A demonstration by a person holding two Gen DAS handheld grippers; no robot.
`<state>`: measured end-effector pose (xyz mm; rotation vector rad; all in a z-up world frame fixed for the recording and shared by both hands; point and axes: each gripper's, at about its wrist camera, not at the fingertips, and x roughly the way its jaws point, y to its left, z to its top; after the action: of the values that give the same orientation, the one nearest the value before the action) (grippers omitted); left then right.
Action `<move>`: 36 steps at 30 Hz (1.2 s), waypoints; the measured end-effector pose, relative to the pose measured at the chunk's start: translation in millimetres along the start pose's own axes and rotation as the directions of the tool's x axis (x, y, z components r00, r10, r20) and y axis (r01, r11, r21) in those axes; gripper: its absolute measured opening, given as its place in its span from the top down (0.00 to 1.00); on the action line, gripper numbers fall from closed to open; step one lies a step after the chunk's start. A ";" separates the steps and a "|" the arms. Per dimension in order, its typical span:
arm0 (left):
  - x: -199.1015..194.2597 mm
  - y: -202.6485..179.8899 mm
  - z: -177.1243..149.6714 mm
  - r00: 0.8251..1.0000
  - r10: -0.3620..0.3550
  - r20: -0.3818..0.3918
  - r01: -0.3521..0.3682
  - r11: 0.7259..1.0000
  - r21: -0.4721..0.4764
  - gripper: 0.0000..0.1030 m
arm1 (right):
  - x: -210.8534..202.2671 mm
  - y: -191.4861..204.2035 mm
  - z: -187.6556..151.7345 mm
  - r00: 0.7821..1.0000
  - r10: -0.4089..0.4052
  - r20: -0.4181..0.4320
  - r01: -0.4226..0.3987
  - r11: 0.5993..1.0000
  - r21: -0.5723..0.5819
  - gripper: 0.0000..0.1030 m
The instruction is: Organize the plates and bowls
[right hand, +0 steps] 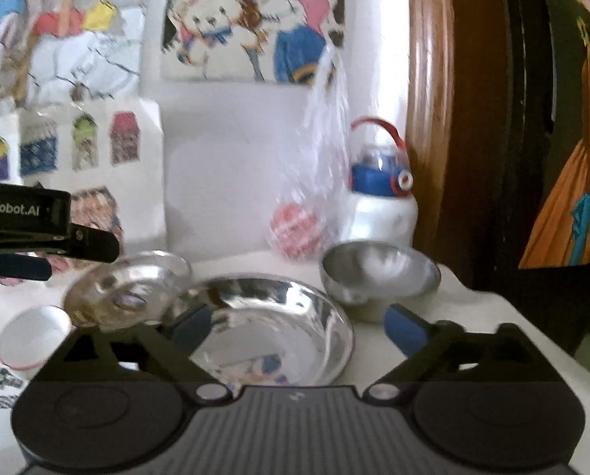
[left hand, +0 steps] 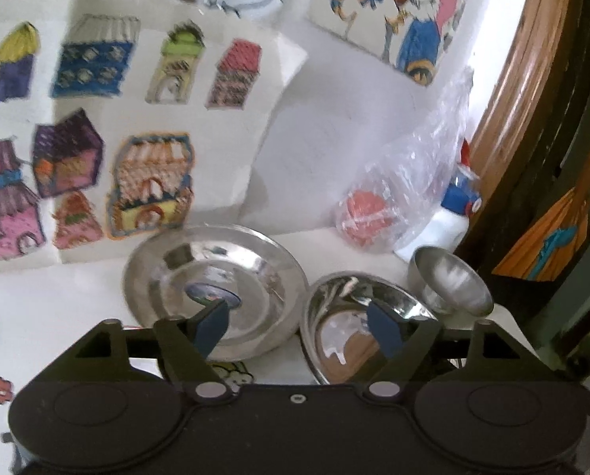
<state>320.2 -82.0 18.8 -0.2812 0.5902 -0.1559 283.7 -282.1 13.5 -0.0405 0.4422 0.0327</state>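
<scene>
Down in the lower middle of both views sits the shiny stuff, all polished steel and mirror-smooth: one flat round plate with a wide rim and what looks like a sticker at its centre, one shallow dish with sloping sides just to its right, the two rims so close I can't tell if they touch, and one small deep bowl further right that seems to stand on a little foot. So three steel pieces total, all on a white tabletop with cartoon prints on it. Left gripper has its blue-padded jaws spread wide with nothing between them, hovering over the plate and dish; right gripper is splayed even wider across the dish, pads clear of the metal, holding nothing. At lower left of the right wrist view there's one small white cup, matte, with a thin red line round the rim. Behind the bowl: one crinkly clear plastic bag with something round and pink-red inside, and one glossy white bottle with a blue collar and red strap. Colourful little-house stickers cover the white box at upper left of the left wrist view.
</scene>
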 end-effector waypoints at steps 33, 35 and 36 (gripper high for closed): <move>-7.8 174.3 16.5 1.000 0.010 -0.020 -0.013 0.978 -0.206 0.01 | 76.3 122.4 66.4 0.938 0.261 -0.228 -0.338 0.833 -0.439 0.00; 0.8 177.8 15.3 0.999 0.004 -0.034 -0.012 0.976 -0.216 0.01 | 96.4 118.3 69.4 0.922 0.269 -0.278 -0.367 0.836 -0.407 0.00; 5.3 179.1 15.1 0.999 -0.001 -0.044 -0.009 0.976 -0.219 0.01 | 106.7 116.5 70.2 0.915 0.270 -0.300 -0.377 0.840 -0.391 0.00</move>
<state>344.6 90.3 -26.6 -0.4918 0.6525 -0.0931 405.3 -160.0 27.5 -0.4244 0.6693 0.4738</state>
